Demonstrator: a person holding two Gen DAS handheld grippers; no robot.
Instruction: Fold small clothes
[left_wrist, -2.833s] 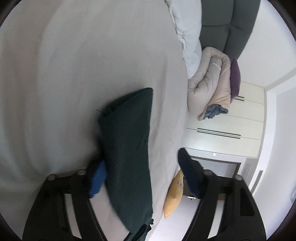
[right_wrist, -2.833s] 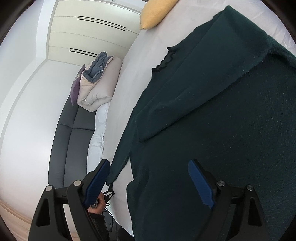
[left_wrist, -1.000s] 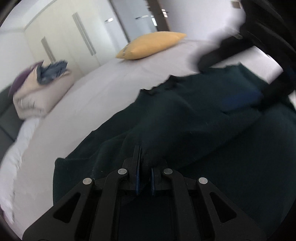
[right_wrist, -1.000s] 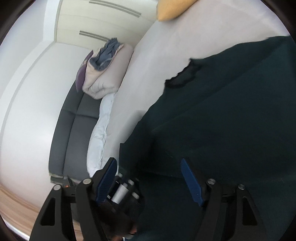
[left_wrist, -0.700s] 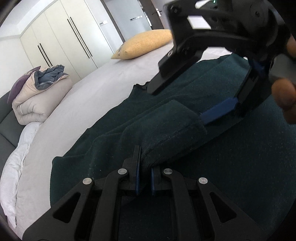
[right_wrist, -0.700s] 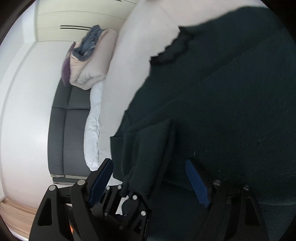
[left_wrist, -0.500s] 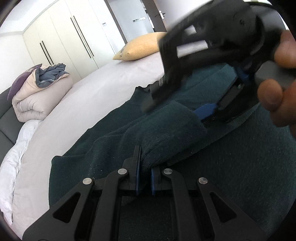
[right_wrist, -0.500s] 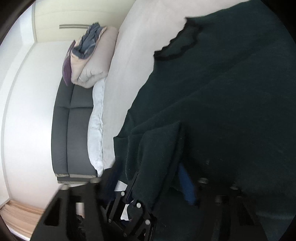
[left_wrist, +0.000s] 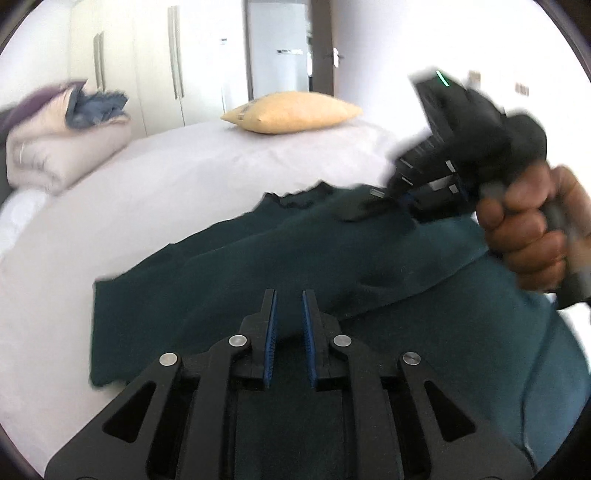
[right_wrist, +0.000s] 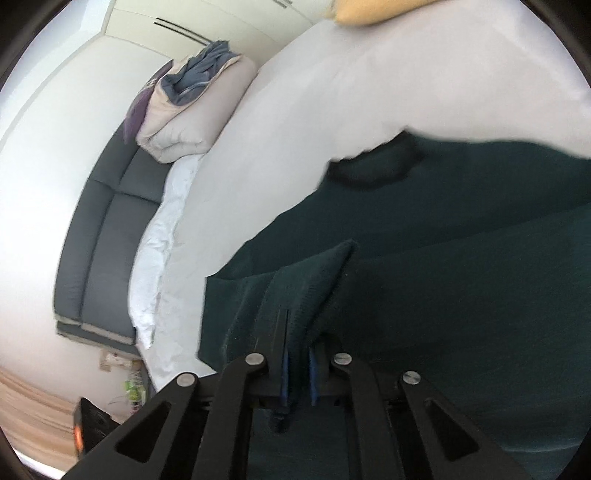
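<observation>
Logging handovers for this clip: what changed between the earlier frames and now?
The left hand-held gripper let go of the dark green sweater; its fingers now stand slightly apart, empty. The right hand-held gripper closed on the sleeve fold and carried it toward the collar. The sweater body stays on the bed.

Dark green knit top (left_wrist: 424, 332) spread flat on bed, one sleeve (right_wrist: 306, 291) lifted & folded over body.

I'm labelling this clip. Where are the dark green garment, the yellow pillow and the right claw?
dark green garment (left_wrist: 424, 332): left wrist view, flat body panel.
yellow pillow (left_wrist: 291, 111): left wrist view, its middle.
right claw (right_wrist: 297, 373): right wrist view, between fingertips pinching the sleeve.
</observation>
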